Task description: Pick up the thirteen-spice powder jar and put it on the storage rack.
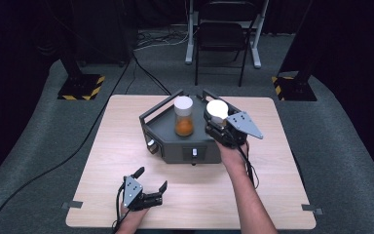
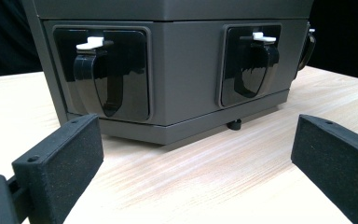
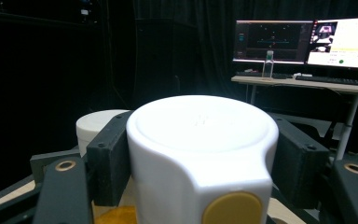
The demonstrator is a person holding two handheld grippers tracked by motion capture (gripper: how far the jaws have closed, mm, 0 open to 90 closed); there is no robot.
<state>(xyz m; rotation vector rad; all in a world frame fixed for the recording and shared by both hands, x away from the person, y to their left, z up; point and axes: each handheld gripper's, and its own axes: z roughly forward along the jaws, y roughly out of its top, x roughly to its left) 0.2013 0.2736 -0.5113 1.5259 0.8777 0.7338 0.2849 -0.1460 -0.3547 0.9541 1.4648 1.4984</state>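
A: Right gripper (image 1: 219,127) has its fingers clamped on the white container (image 3: 200,154), over the grey box (image 1: 175,146) at the desk's far middle.

B: Yep. Left gripper (image 1: 151,180), fingers apart, rests near the front edge; its view shows the box's black latches (image 2: 100,77).

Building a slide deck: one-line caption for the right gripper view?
Right gripper clamped on a white lidded jar, second white-capped jar behind.

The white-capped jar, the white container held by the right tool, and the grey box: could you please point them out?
white-capped jar (image 1: 183,104): high view, on its cap.
white container (image 3: 200,123): right gripper view, on its top face.
grey box (image 2: 186,70): left gripper view, on its front wall.
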